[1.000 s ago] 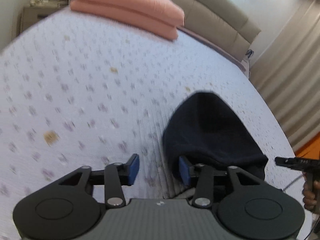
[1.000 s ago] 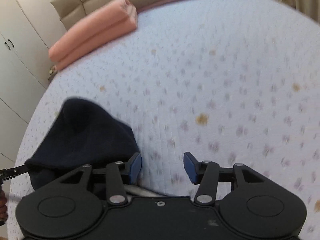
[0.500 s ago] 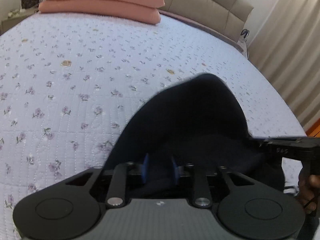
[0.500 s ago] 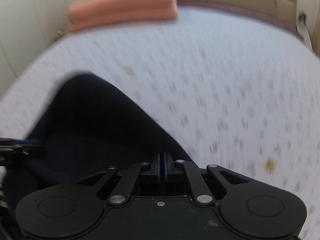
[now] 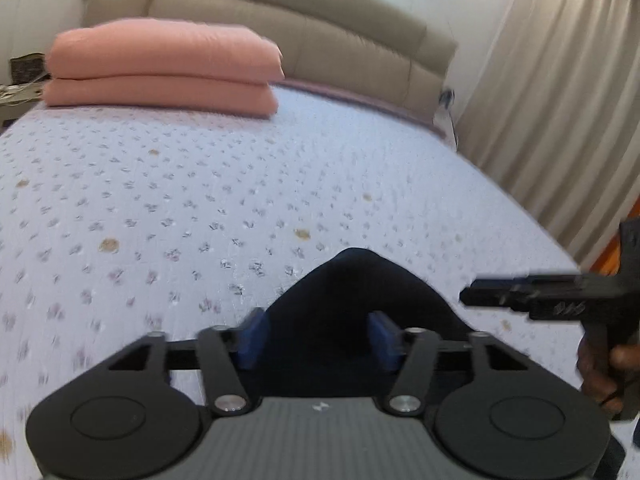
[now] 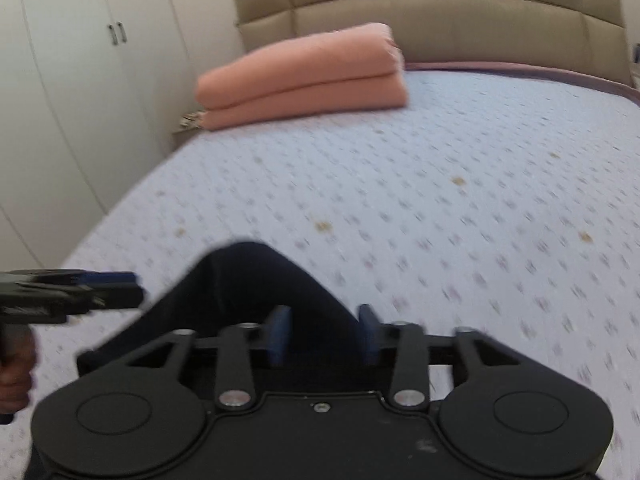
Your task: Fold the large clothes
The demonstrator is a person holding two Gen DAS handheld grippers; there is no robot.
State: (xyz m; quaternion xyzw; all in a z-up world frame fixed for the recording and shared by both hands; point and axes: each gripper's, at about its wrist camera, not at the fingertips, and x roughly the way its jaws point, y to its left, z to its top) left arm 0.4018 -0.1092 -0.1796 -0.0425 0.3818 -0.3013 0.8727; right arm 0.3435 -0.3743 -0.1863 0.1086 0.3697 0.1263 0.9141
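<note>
- The left tongs (image 5: 318, 338) are spread apart, their blue pads (image 5: 251, 338) standing on either side of a dark garment (image 5: 352, 292) without pinching it.
- The right tongs (image 6: 322, 334) are spread too, with the same dark cloth lying in the gap between their pads (image 6: 278, 334); whether the pads touch the cloth cannot be told.
- The garment is navy or black and lies bunched on the near part of the bed (image 5: 240, 184), rising to a rounded peak just ahead of both tongs.
- In the left wrist view the right tongs (image 5: 472, 294) enter from the right edge, side-on just beside the garment, held by a hand (image 5: 600, 364).
- In the right wrist view the left tongs (image 6: 134, 286) enter from the left edge, near the garment's slope, with a hand (image 6: 16, 372) gripping the handle below.
- The bed is covered by a pale lilac quilt with small flower sprigs.
- A folded pink blanket (image 5: 164, 70) sits at the far end of the bed, against a padded beige headboard (image 5: 320, 28).
- Pale curtains (image 5: 560, 100) hang to the right of the bed.
- A white wardrobe (image 6: 80, 80) with small handles stands to the left of it.
- Both views are somewhat blurred.
</note>
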